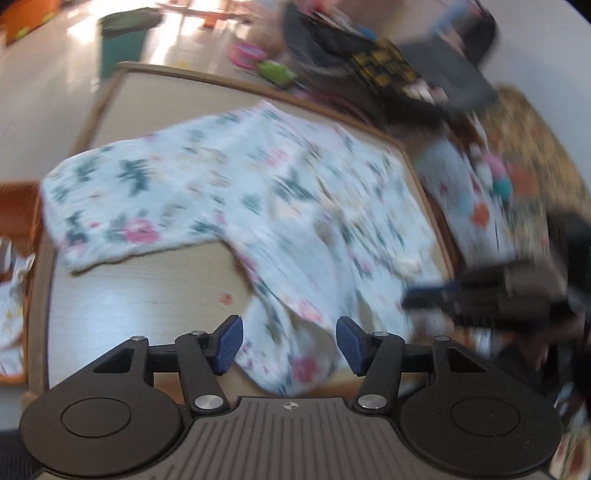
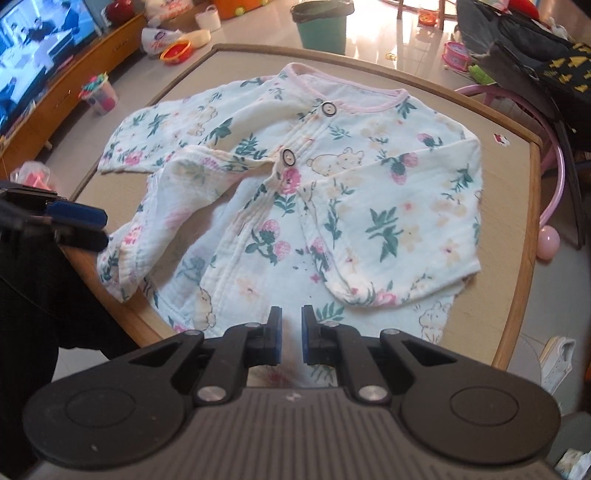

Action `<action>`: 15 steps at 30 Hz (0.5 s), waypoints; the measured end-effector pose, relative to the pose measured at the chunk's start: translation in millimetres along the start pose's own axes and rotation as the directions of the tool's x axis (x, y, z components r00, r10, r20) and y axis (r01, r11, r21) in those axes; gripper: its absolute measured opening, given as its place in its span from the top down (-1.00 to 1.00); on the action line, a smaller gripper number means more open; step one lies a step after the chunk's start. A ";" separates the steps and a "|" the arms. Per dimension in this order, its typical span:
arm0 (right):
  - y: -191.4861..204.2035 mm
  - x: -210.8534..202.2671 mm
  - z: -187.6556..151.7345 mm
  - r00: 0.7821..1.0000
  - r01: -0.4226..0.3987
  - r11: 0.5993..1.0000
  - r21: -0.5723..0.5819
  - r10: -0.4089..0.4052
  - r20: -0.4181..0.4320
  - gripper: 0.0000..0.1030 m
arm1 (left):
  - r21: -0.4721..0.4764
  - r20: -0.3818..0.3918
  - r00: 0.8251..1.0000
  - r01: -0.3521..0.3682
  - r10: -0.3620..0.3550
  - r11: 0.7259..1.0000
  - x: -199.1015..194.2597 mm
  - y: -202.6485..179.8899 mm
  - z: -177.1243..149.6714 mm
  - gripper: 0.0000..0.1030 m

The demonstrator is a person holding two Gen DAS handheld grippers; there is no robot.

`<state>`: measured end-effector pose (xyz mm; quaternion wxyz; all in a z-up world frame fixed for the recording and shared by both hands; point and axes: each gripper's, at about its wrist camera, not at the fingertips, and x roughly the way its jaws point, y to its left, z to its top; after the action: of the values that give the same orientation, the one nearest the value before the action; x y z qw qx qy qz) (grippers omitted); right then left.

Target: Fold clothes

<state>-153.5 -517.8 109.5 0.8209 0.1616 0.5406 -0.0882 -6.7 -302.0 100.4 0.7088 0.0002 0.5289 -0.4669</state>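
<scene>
White cotton printed with flowers and bears, a small buttoned shirt [image 2: 295, 206] lies front-up across a wood-rimmed desk [image 2: 517, 206], one sleeve folded over its chest and its hem hanging over the near edge. The left gripper [image 1: 290, 347] stands released above a sleeve, nothing pressed between its blue pads [image 1: 229, 341]. The right gripper [image 2: 291, 336] is clenched nearly shut and empty over the hem. Around the desk: a green bin [image 2: 322, 23], a television [image 2: 33, 55], scattered toys and a pink hoop [image 2: 554, 155].
</scene>
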 end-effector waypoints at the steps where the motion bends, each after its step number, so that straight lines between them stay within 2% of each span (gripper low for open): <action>1: -0.6 -1.2 -1.8 1.000 -0.004 1.000 0.012 0.004 0.008 0.80 | -0.067 0.029 1.000 -0.010 0.012 0.998 -1.7 7.9 2.1 -0.12; 4: 2.4 -4.2 -7.0 0.999 -0.009 1.000 0.029 0.008 0.033 0.80 | -0.199 0.084 0.995 -0.041 0.059 0.979 -1.7 22.0 8.6 -0.12; 7: 12.9 -5.2 -10.8 0.998 -0.029 0.999 0.037 0.027 0.054 0.80 | -0.243 0.115 0.987 -0.079 0.109 0.967 6.9 19.4 14.9 -0.05; 11: 31.6 0.7 -11.9 0.997 -0.046 0.998 0.048 0.044 0.060 0.80 | -0.231 0.111 0.988 -0.078 0.106 0.970 15.6 8.4 22.3 -0.05; 15: 47.2 10.3 -6.6 0.999 -0.011 0.999 0.052 0.008 0.040 0.79 | -0.205 0.110 0.987 -0.088 0.113 0.975 19.1 1.3 26.4 -0.05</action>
<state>-139.9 -471.1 105.7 0.8275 0.1839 0.5207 -0.1016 14.1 -326.9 97.1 0.7588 -0.0723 0.5283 -0.3741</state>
